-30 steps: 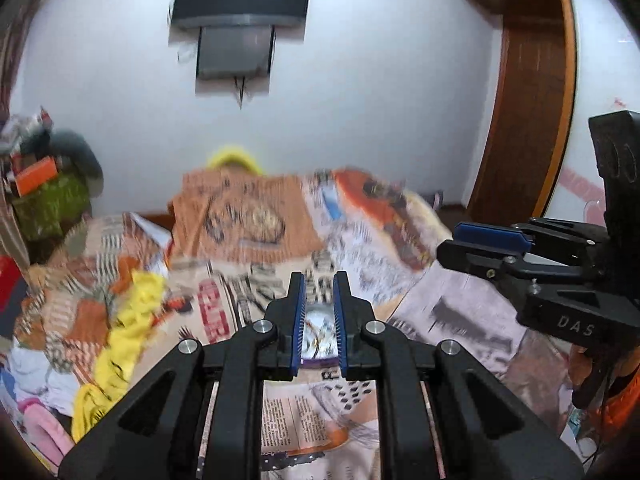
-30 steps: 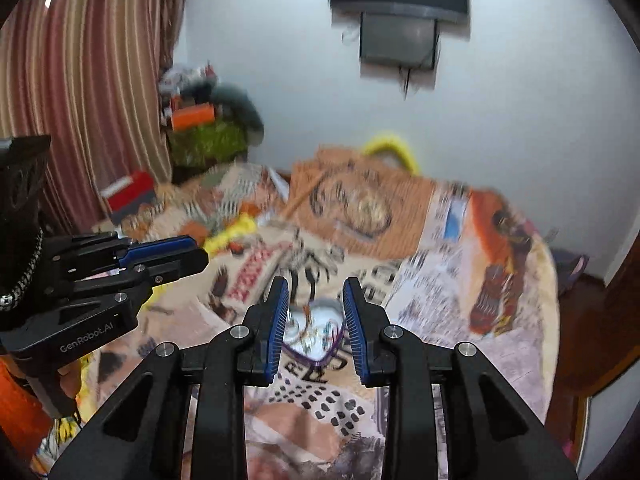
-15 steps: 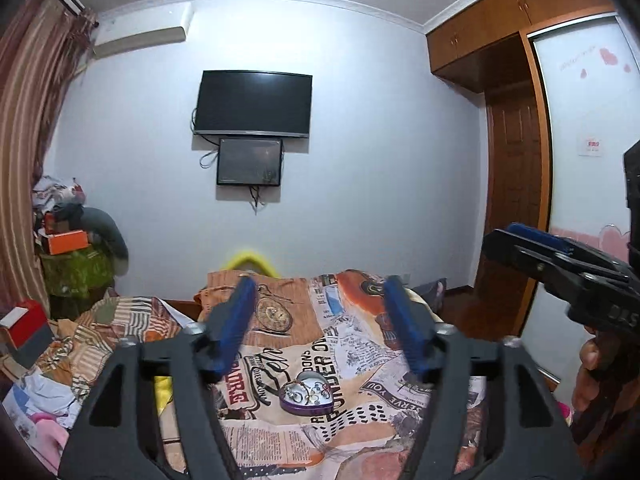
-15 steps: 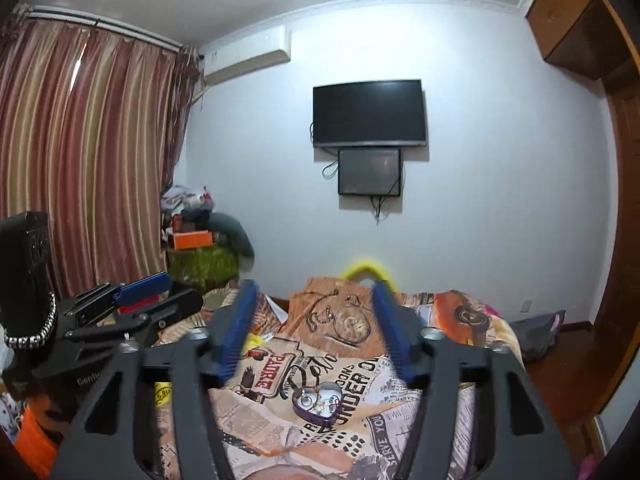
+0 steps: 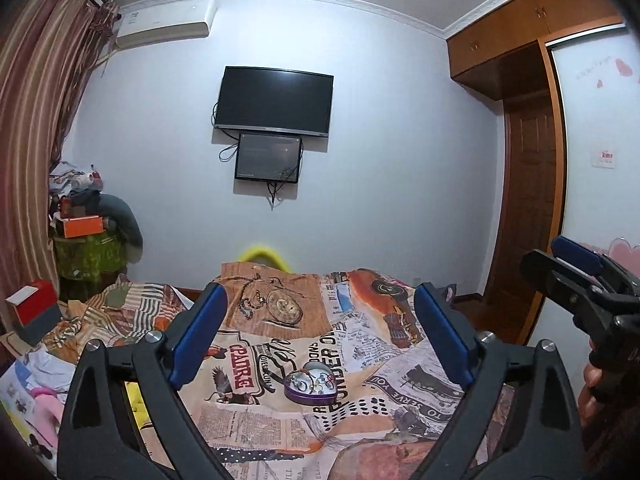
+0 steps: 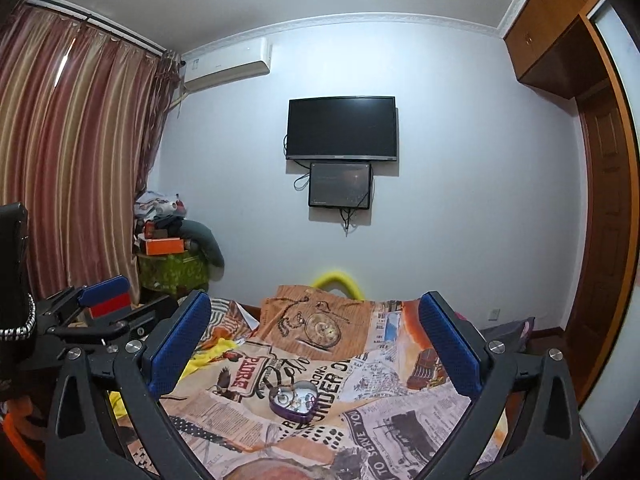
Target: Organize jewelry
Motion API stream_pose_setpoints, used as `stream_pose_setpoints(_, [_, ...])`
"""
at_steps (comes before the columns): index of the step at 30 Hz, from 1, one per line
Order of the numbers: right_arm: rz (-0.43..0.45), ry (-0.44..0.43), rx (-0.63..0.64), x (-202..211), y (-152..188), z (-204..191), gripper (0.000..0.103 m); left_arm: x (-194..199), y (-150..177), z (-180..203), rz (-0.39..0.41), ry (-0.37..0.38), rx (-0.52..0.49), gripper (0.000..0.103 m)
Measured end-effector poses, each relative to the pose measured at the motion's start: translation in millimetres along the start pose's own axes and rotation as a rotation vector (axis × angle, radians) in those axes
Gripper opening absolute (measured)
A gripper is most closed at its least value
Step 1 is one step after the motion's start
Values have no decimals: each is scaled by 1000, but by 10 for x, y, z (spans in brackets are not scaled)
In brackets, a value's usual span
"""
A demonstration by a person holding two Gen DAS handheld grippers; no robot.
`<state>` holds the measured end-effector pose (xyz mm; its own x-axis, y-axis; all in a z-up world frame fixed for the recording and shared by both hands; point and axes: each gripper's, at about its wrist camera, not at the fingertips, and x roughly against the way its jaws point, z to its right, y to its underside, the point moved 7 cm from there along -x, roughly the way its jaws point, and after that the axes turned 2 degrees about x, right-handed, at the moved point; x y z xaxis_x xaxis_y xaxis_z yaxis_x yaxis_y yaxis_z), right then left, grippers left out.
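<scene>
Your left gripper (image 5: 320,336) and right gripper (image 6: 316,340) are both opening wide, nothing between the fingers — the purple heart-shaped tin of jewelry (image 5: 310,383) lies on the newspaper-print bedspread (image 5: 400,380), at six o'clock below both.

We hold the left gripper (image 5: 320,332) roughly level, its jaws spread wide and still opening with nothing between the blue pads (image 5: 200,336). Beside it, the right gripper (image 6: 316,344) points the same way, jaws likewise opening and empty. Fingers (image 5: 592,388) of our right hand show beneath its body.
</scene>
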<state>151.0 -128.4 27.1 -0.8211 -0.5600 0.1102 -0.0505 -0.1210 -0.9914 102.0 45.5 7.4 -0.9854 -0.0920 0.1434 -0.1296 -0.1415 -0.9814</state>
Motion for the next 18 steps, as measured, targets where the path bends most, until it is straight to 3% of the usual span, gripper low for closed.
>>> stream_pose_setpoints(18, [-46, -12, -18, 26, 114, 64, 103, -60, 57, 36, -10, -20, -19, 98])
